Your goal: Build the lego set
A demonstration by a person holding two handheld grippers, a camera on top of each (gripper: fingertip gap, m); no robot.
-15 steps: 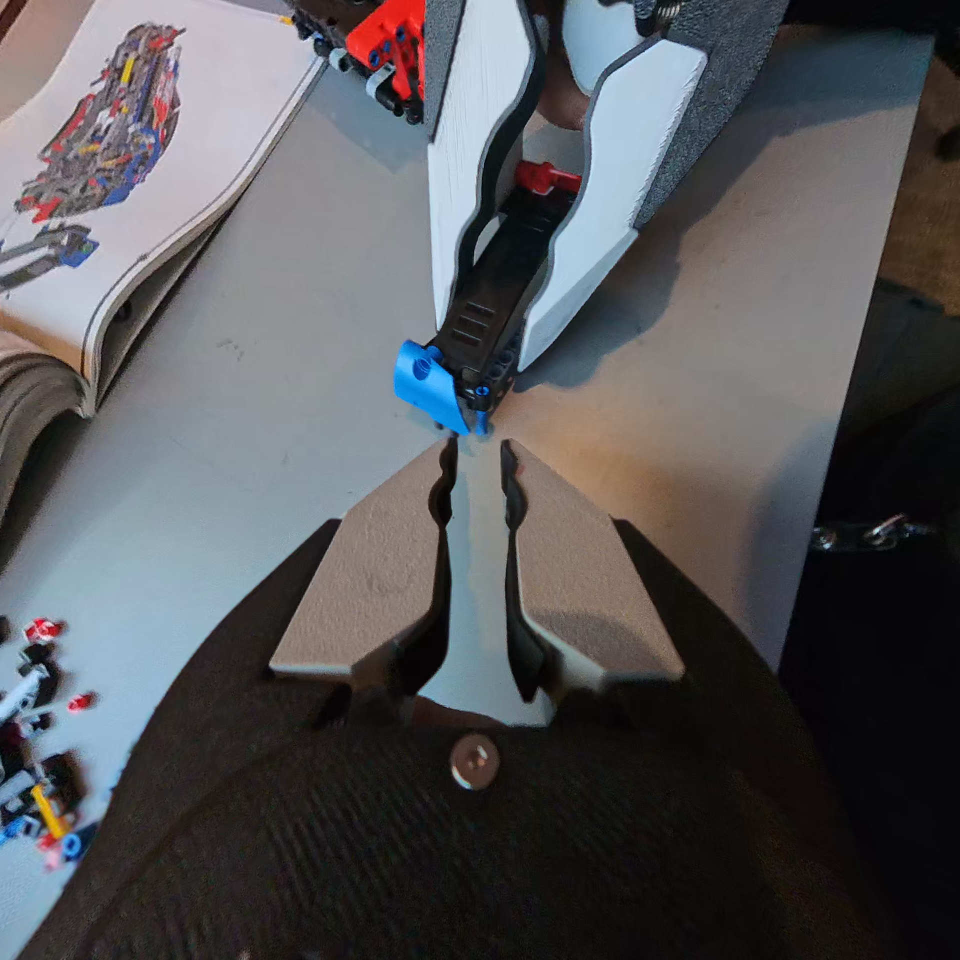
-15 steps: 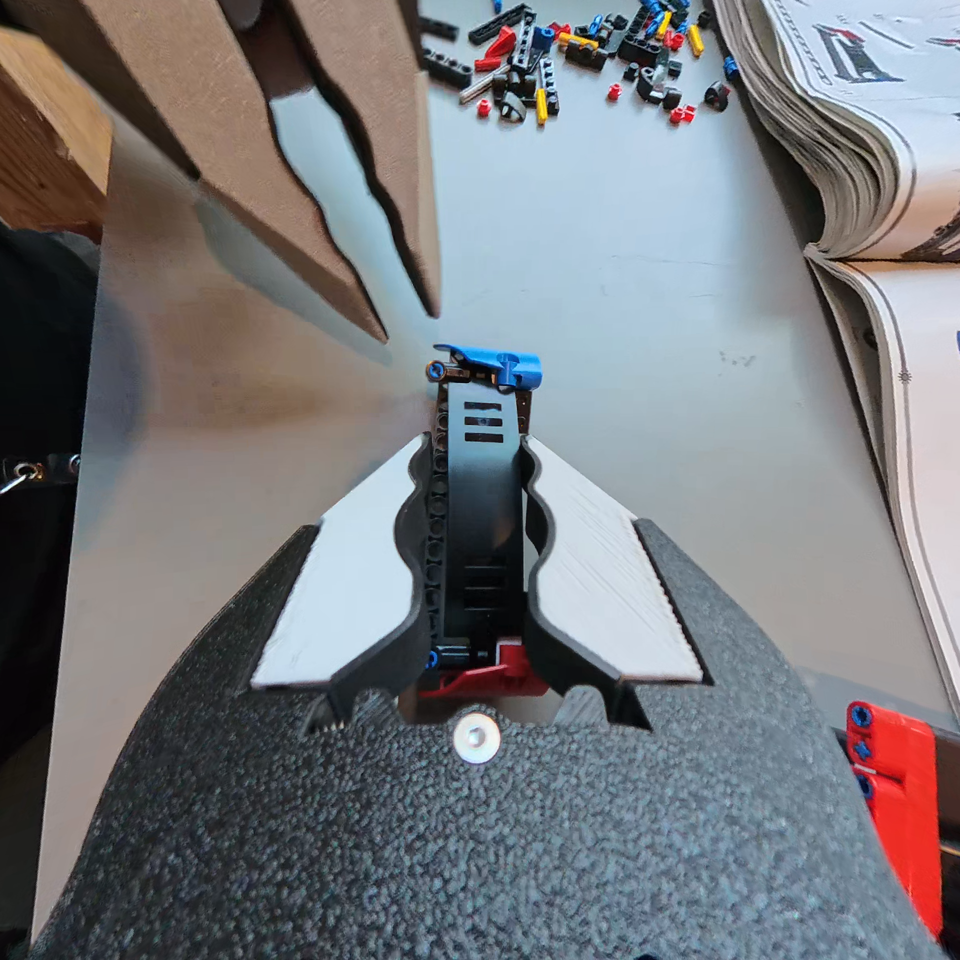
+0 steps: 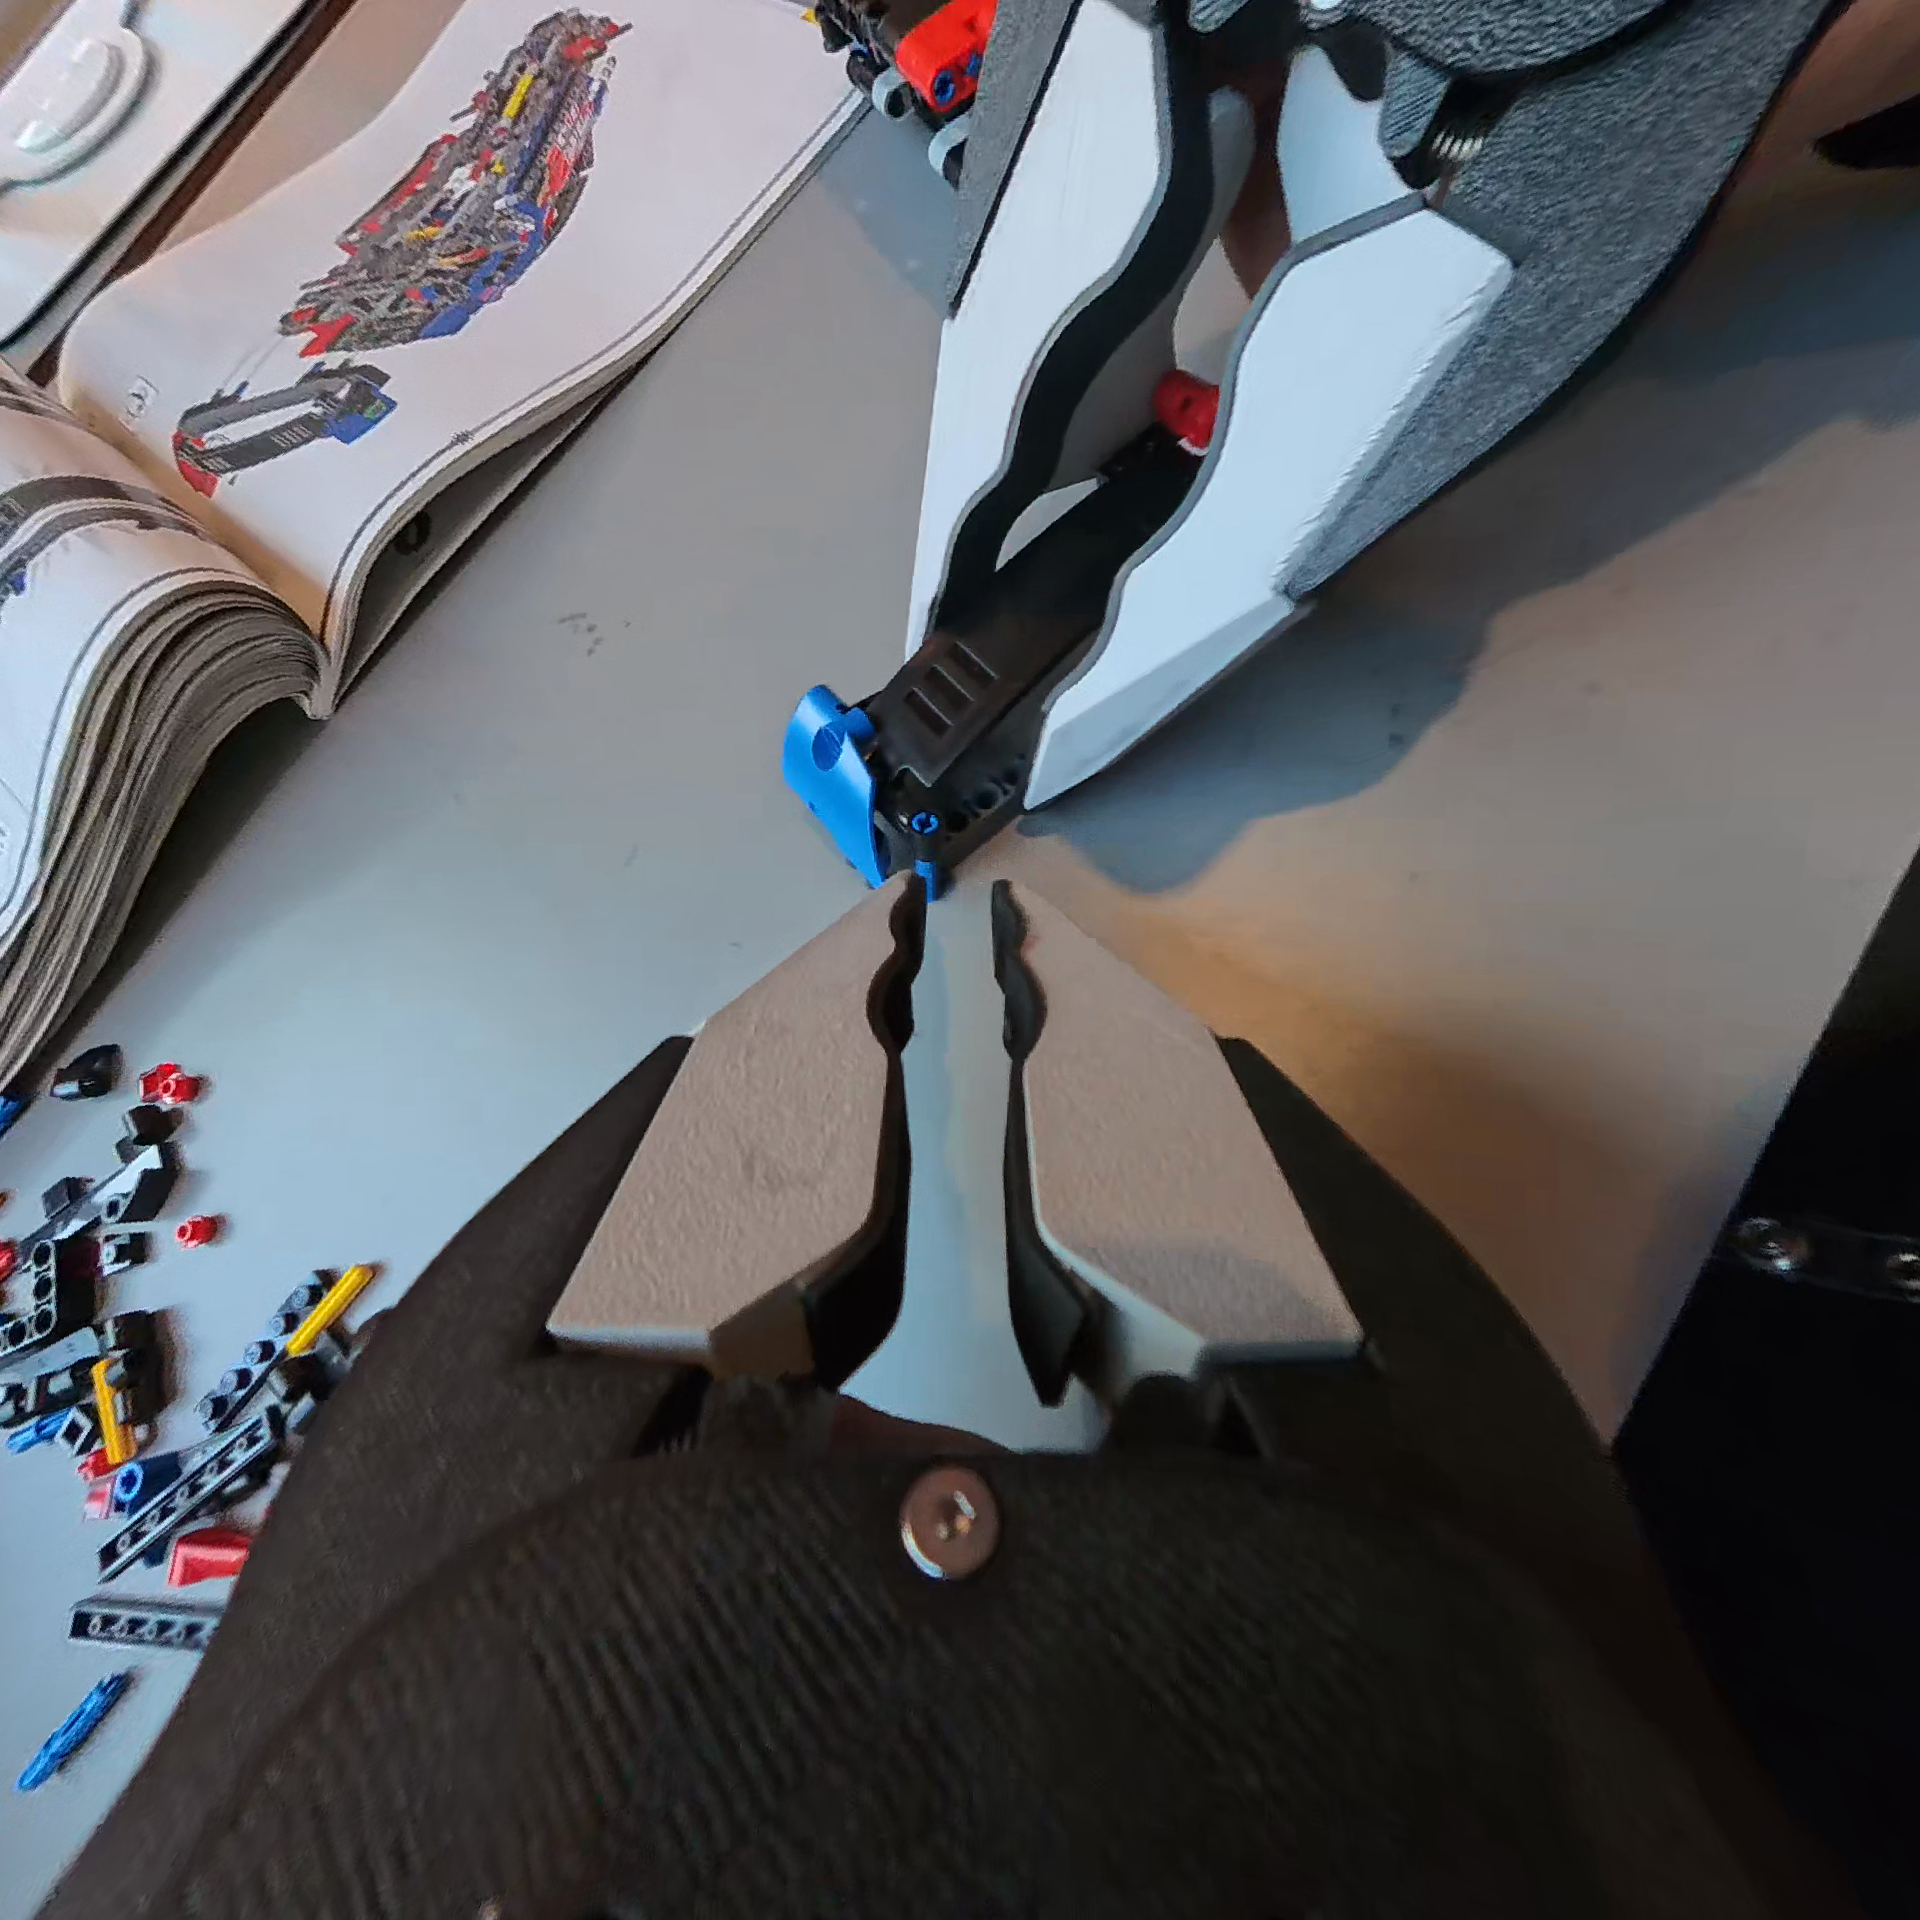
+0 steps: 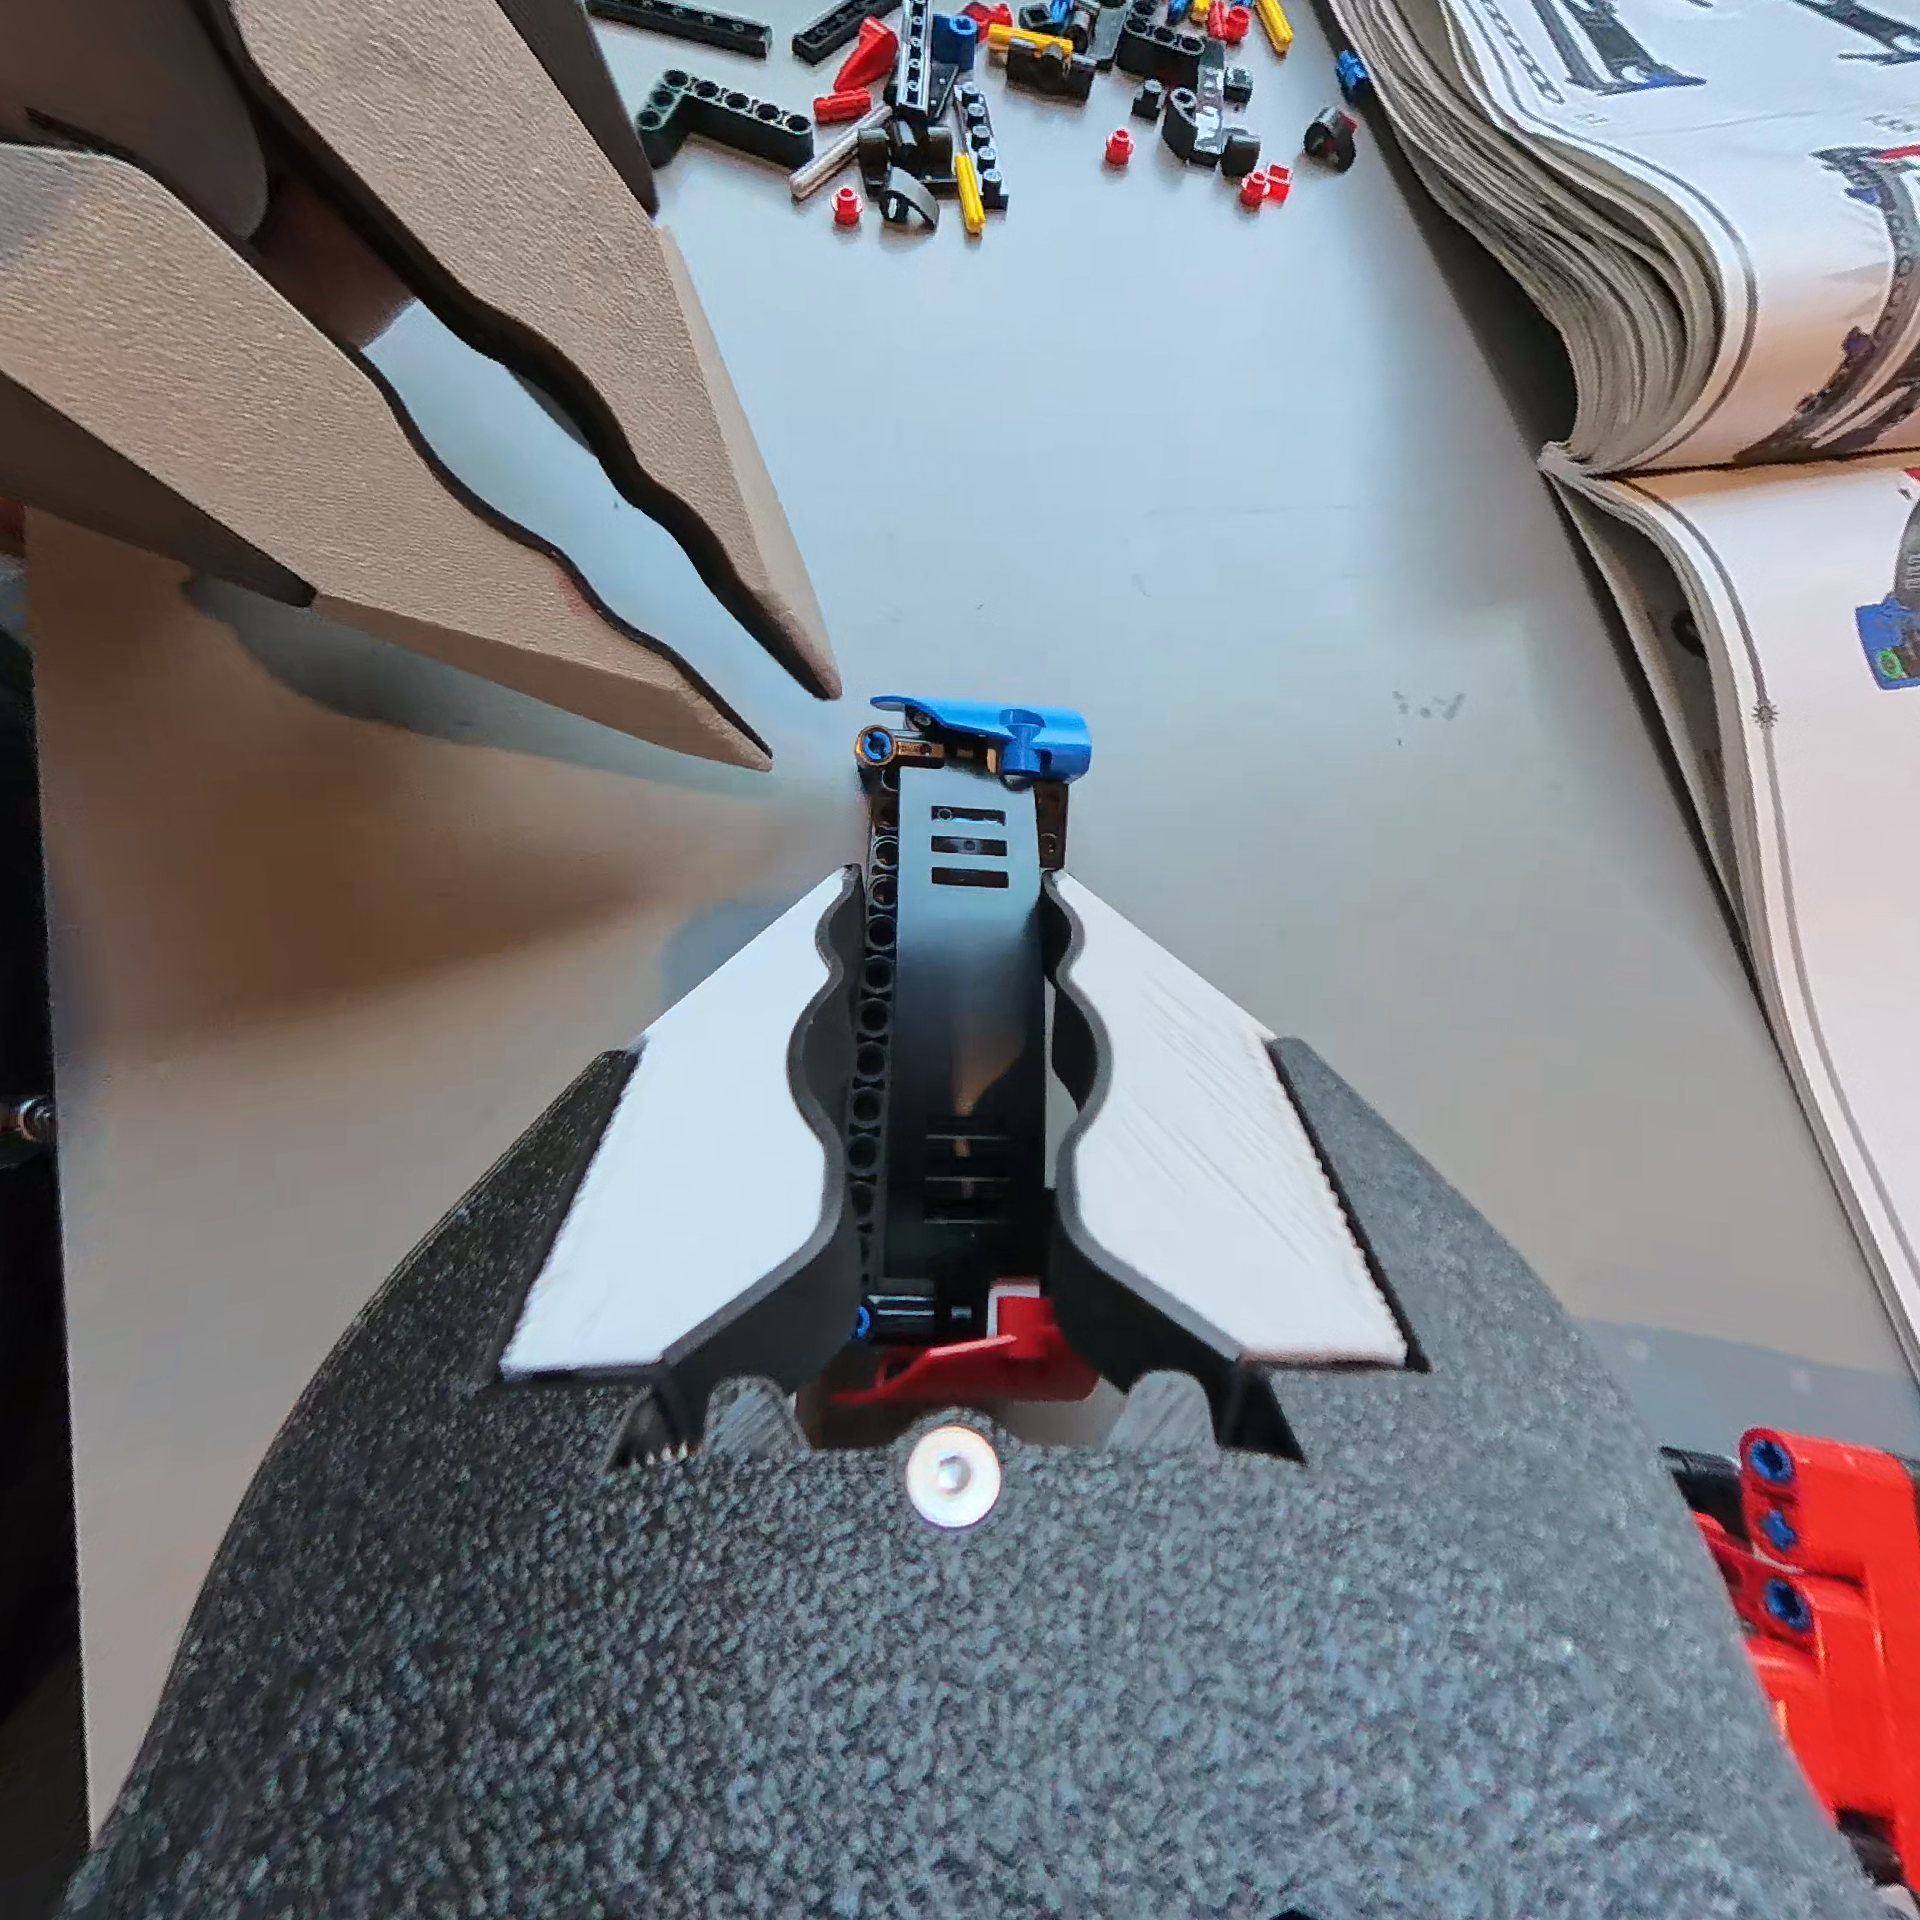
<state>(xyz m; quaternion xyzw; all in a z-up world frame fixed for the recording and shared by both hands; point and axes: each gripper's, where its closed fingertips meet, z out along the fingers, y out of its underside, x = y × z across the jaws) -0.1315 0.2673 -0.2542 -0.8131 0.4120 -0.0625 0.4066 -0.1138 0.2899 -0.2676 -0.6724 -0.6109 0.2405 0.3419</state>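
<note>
Now the left gripper, jaws slightly apart and empty, is drawing closer to the blue end piece of the black lego assembly clamped in the right gripper above the table, probably lining up to adjust it.

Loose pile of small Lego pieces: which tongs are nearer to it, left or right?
Left. The left tongs sit beside the pile; the right tongs, gripping the black assembly, are farther across the table.

Tan-fingered left claw, white-fingered right claw, black textured bodies
</note>
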